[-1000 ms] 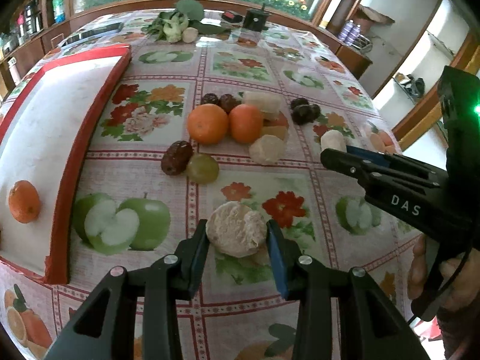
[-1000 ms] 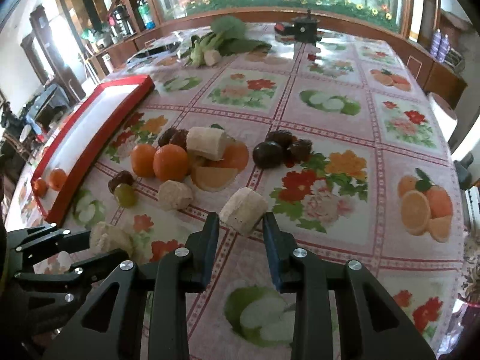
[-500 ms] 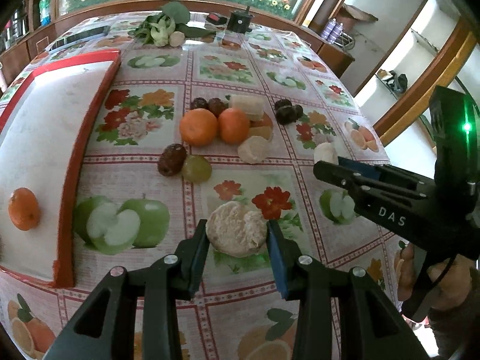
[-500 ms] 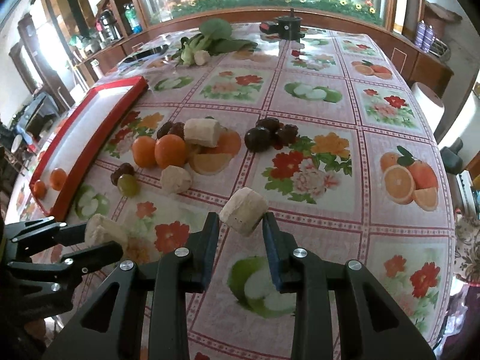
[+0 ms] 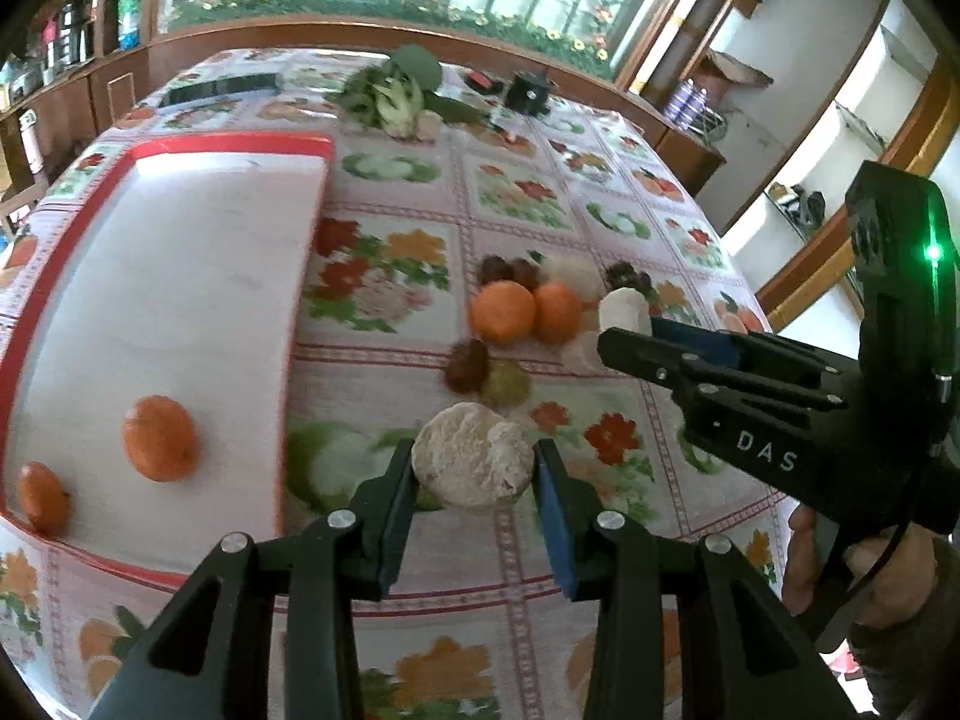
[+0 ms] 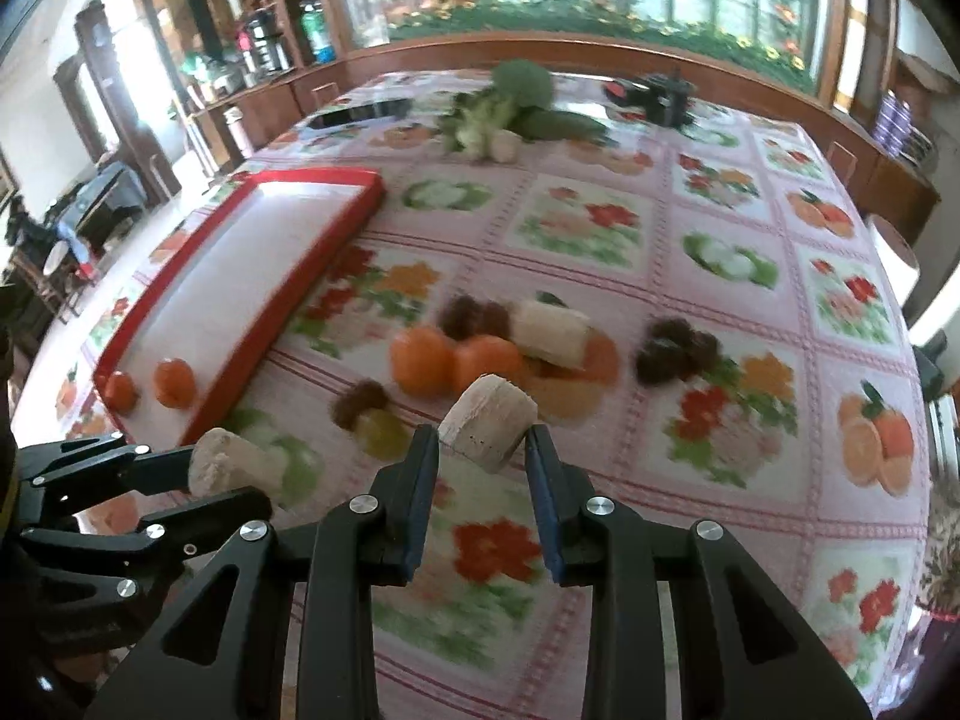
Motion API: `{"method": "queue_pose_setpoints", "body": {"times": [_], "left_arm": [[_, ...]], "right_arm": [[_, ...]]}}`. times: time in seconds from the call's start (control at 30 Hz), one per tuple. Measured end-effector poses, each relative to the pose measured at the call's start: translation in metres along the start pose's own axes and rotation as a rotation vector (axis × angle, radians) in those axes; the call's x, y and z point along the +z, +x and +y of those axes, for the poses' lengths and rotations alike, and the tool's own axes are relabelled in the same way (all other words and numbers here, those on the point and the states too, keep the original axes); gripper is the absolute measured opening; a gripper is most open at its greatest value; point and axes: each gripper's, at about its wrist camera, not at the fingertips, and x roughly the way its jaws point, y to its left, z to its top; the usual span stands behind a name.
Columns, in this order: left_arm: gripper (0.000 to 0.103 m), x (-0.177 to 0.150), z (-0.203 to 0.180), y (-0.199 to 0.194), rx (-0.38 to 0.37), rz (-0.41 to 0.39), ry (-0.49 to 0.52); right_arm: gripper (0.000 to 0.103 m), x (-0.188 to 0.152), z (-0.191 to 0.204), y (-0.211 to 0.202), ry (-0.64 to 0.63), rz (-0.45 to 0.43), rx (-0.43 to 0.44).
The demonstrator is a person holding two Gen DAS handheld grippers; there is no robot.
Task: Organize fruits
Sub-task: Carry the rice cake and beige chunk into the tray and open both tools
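Pale round fruit chunk [image 5: 473,456] sits squeezed between the left gripper [image 5: 474,480] jaws. The right gripper [image 6: 483,468] jaws pinch a beige chunk [image 6: 487,423]. Ahead and left of both lies the red tray [image 5: 300,276]; the left is nearer.

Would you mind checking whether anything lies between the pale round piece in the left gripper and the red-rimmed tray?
Nothing visible does. The pale round piece is gripped by the left gripper, and only bare tablecloth separates it from the tray. The two oranges in the tray sit near its closer end.
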Motion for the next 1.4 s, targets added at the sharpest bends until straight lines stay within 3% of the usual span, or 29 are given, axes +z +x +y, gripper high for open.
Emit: {"method": "queue_pose_setpoints", "body": {"times": [0.47,0.73,1.4], "left_arm": [[0.041,0.017,0.091,-0.036,0.137,-0.095,-0.138],[0.041,0.018,0.141,-0.035,0.218,-0.093,-0.23],[0.041,0.008,0.185,-0.017,0.263,-0.038,-0.304]], "right_arm": [[0.029,0.046,0.081,0.027,-0.108,-0.006,0.123],[0.029,0.058,0.126,0.048,-0.17,0.008,0.177],[0.029,0.058,0.157,0.105,-0.213,0.126,0.198]]}}
